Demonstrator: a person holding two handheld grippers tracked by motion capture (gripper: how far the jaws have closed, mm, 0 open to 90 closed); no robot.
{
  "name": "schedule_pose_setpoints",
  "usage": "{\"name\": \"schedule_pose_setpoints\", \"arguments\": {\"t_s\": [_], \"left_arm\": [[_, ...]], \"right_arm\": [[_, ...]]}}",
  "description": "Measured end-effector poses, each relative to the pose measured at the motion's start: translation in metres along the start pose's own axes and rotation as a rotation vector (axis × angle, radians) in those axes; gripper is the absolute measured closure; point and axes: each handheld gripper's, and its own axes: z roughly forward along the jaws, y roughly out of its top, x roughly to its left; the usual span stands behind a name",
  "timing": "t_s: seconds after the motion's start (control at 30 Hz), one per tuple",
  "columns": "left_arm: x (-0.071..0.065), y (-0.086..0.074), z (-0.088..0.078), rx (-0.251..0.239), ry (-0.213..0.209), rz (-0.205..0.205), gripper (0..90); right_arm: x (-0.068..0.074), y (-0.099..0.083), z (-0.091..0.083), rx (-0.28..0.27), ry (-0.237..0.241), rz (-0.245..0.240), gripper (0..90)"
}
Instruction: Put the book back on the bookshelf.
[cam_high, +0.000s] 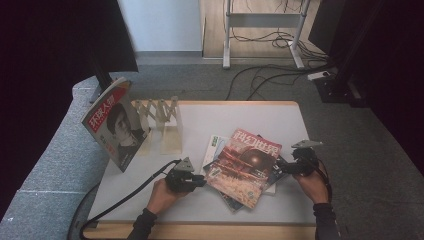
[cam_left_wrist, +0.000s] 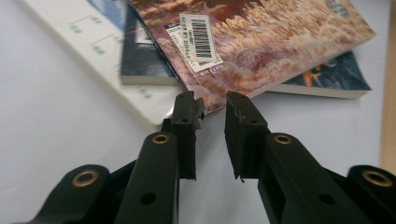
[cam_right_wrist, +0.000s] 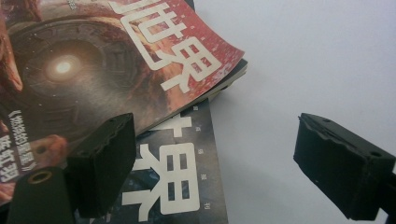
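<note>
Both grippers flank the red magazine (cam_high: 246, 167) (topmost of a stack) mid-worktop (cam_high: 280, 120): left gripper (cam_high: 202, 179) nearly closed at its near-left corner, gripping nothing; right gripper (cam_high: 280, 169) wide open at its right edge.

A red magazine (cam_high: 247, 167) tops the pile on the tabletop, its masthead reading 科幻世界 in large pale characters; in the right gripper view only 世界 of that title shows. The dark magazine (cam_right_wrist: 184, 172) beneath it carries a large white 界 on its cover. A white barcode sticker (cam_left_wrist: 198, 39) sits on the red magazine's cover, its digits too small to read. Propped upright at the left, another magazine (cam_high: 116, 125) bears 环球人物 in white on a red band.
</note>
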Motion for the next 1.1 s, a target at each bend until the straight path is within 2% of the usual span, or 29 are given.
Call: {"name": "schedule_pose_setpoints", "arguments": {"t_s": [0.13, 0.23, 0.3, 0.37, 0.5, 0.6, 0.73, 0.87, 1.1], "left_arm": [[-0.012, 0.006, 0.008, 0.011, -0.007, 0.037, 74.7], [-0.013, 0.006, 0.009, 0.000, -0.025, 0.034, 70.1], [-0.011, 0.007, 0.007, -0.004, -0.001, 0.031, 61.8], [-0.008, 0.009, 0.004, -0.018, 0.031, 0.025, 49.1], [-0.002, 0.012, 0.004, -0.058, 0.062, -0.023, 30.1], [0.001, 0.011, 0.009, -0.057, 0.090, -0.043, 22.5], [0.003, 0.008, 0.016, -0.049, 0.081, -0.055, 17.5], [0.004, 0.005, 0.018, -0.027, 0.093, -0.034, 13.8], [0.003, 0.001, 0.019, -0.041, 0.099, -0.028, 13.0]], "right_arm": [[0.001, 0.001, -0.001, -0.003, 0.003, -0.007, 12.6], [0.002, 0.002, -0.001, -0.003, 0.007, -0.012, 12.7], [0.003, 0.002, -0.001, -0.002, 0.014, -0.013, 12.7], [0.004, 0.002, -0.001, 0.003, 0.021, -0.018, 12.6], [0.005, 0.004, 0.002, 0.006, 0.048, -0.018, 11.2], [0.006, 0.006, 0.007, 0.007, 0.080, -0.003, 5.8], [0.007, 0.009, 0.016, 0.024, 0.100, -0.002, 0.3], [0.005, 0.013, 0.024, 0.048, 0.123, 0.008, 0.0], [0.000, 0.018, 0.040, 0.079, 0.163, 0.064, 0.0]]}}
